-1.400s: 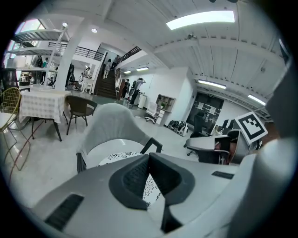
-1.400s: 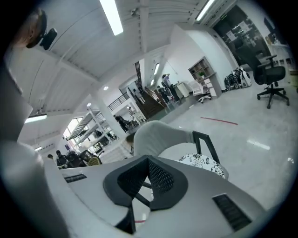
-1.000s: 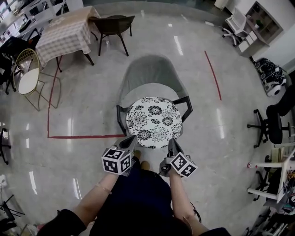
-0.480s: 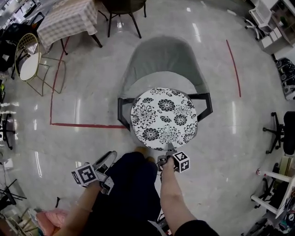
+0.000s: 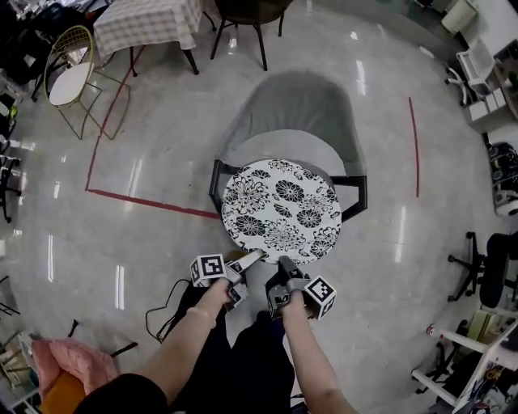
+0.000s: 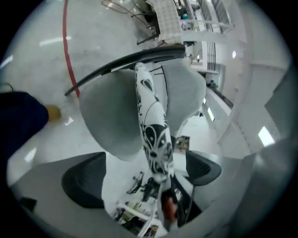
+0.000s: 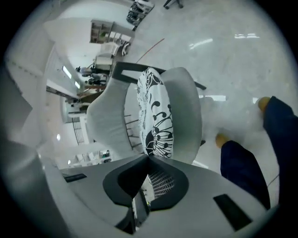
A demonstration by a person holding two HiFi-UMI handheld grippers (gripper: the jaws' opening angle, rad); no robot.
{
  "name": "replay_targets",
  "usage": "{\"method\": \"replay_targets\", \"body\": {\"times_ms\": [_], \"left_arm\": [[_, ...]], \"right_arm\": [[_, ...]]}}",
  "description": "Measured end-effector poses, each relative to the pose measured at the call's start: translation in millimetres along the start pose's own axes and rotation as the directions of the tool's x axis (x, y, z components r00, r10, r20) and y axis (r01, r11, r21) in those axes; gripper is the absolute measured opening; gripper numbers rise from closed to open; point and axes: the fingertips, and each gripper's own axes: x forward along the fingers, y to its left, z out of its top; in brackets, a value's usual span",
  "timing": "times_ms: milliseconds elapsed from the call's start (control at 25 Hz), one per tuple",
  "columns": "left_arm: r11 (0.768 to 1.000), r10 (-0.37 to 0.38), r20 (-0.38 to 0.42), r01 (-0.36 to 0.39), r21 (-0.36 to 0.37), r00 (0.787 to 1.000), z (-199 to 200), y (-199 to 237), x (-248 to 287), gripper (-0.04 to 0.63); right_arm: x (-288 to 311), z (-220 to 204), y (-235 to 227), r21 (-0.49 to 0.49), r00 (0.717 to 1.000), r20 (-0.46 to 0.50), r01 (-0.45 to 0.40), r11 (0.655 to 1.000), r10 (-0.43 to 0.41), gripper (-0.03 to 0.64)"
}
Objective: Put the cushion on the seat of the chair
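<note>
The round black-and-white flowered cushion [image 5: 279, 210] lies flat on the seat of the grey chair [image 5: 295, 105]. Both grippers are at its near edge. My left gripper [image 5: 252, 259] has just been opening. In the left gripper view its jaws [image 6: 146, 160] stand wide, with the cushion's edge [image 6: 153, 135] between them and the pads clear of it. My right gripper [image 5: 282, 264] is shut. In the right gripper view its tips [image 7: 149, 158] meet right at the cushion's rim [image 7: 158, 121], and I see no cloth between them.
Red tape lines [image 5: 137, 202] mark the glossy floor. A checked-cloth table [image 5: 150, 20], a gold wire chair [image 5: 69, 81] and a dark chair [image 5: 251, 12] stand at the back. Office chairs [image 5: 494, 267] are at the right. A black cable [image 5: 166, 311] lies by the person's legs.
Half a second ago both hands were drawn back and apart by the person's legs. Now they are close together at the cushion's near edge. The cushion stays on the seat.
</note>
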Motion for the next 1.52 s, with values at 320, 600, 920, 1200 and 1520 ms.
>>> {"method": "replay_targets", "body": {"times_ms": [320,600,920,1200,1520], "left_arm": [[0.984,-0.171,0.519,0.123,0.125,0.838,-3.4,-36.8,16.9,0.023],[0.563,-0.008,0.462,-0.378,0.735,0.887,-251.0,-66.0,-107.3,0.025],[0.280,-0.126,0.469,-0.422,0.862,0.874,-426.5,-66.8,-264.2,0.022],[0.220,-0.056,0.462,-0.440,0.871,0.885,-554.6,4.9,-341.7,0.023],[0.266,-0.018,0.493,-0.471,0.841,0.870,-638.9,31.7,-362.5,0.023]], "right_arm": [[-111.8,11.9,-29.4,-0.404,0.938,-0.346,-0.132,0.905,-0.018,0.036],[-354.9,136.1,-81.2,-0.846,0.986,0.128,0.054,0.530,0.103,0.023],[-457.3,21.5,-61.1,-0.948,0.943,0.046,-0.063,0.312,0.330,0.021],[-593.5,-127.7,-152.0,-0.952,0.943,-0.188,-0.244,0.186,0.274,0.021],[-668.9,-143.7,-188.1,-0.954,0.936,-0.248,-0.280,0.102,0.250,0.021]]}}
